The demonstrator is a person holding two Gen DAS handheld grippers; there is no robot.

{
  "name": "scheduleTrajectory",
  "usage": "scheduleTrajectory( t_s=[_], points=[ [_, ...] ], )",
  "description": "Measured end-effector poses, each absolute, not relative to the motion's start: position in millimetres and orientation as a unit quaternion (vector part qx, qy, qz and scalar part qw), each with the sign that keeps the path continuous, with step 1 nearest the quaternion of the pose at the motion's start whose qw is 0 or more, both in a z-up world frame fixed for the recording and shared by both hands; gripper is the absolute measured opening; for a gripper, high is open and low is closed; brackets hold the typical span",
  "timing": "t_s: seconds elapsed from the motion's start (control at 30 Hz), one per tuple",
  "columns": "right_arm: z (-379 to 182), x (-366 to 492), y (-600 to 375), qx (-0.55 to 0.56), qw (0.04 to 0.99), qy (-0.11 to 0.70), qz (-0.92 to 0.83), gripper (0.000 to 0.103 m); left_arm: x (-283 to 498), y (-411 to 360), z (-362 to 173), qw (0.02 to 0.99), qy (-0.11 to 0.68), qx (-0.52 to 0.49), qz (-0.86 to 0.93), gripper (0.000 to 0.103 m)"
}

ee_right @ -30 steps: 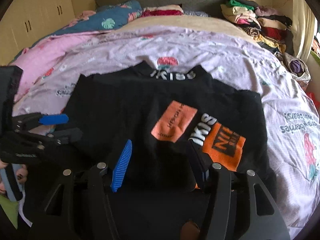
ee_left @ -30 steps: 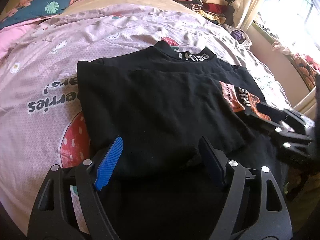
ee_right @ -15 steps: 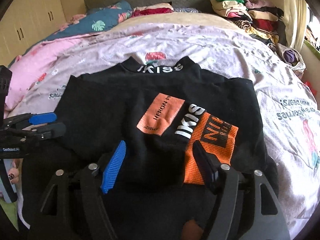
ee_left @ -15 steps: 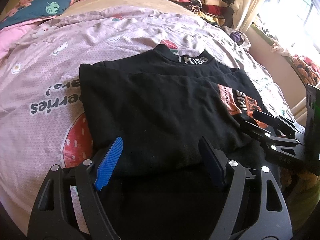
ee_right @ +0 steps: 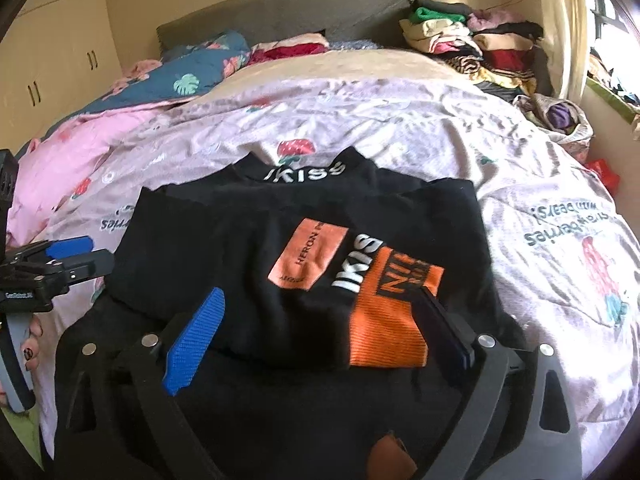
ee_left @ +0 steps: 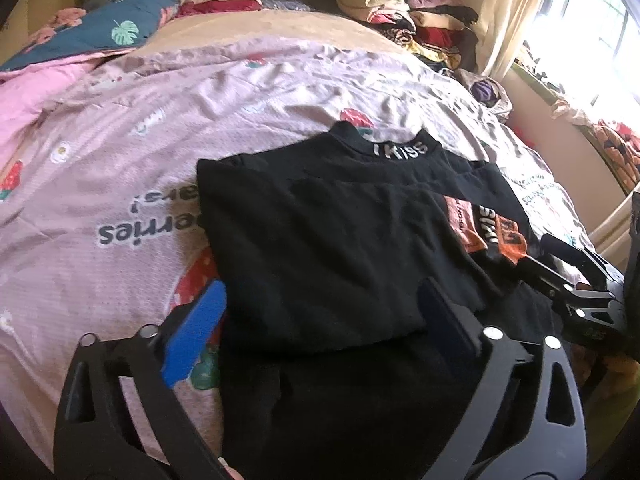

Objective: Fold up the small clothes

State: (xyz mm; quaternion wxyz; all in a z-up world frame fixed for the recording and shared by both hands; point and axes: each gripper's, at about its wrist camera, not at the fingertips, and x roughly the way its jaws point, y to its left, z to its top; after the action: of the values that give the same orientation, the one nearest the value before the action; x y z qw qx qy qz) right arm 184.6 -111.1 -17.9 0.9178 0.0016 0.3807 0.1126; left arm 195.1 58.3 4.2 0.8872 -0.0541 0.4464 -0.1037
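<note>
Left claw: the left gripper (ee_left: 320, 320) hung over the near edge of the garment, its jaws spreading wide, pads clear of the cloth and pinching nothing.
Right claw: the right gripper (ee_right: 320, 324) hung over the near edge by the orange patches, jaws likewise spreading, nothing pinched between them.
Garment: the black top (ee_left: 340, 240) lay partly folded on the bed, collar lettered "IKISS" pointing away toward the headboard, one flap laid over the body.
Patches: the orange patches (ee_right: 384, 304) sat on the folded flap, just ahead of the right claw.
Bedding: the pink strawberry quilt (ee_left: 120, 184) lay spread under the top.
Behind: a blue leaf-print quilt (ee_right: 192, 76) lay bunched by the grey headboard (ee_right: 280, 12).
Far corner: a pile of clothes (ee_right: 472, 44) was stacked near the curtain (ee_left: 508, 20).
</note>
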Motion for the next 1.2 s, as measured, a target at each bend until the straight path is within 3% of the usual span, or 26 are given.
scheduleTrajectory(
  t_s=[1.2],
  points=[
    [20, 147, -125, 0.037, 0.932, 0.338, 0.125, 0.096, 165, 66, 51, 0.913, 0.392, -0.064, -0.09, 0.093]
  ],
)
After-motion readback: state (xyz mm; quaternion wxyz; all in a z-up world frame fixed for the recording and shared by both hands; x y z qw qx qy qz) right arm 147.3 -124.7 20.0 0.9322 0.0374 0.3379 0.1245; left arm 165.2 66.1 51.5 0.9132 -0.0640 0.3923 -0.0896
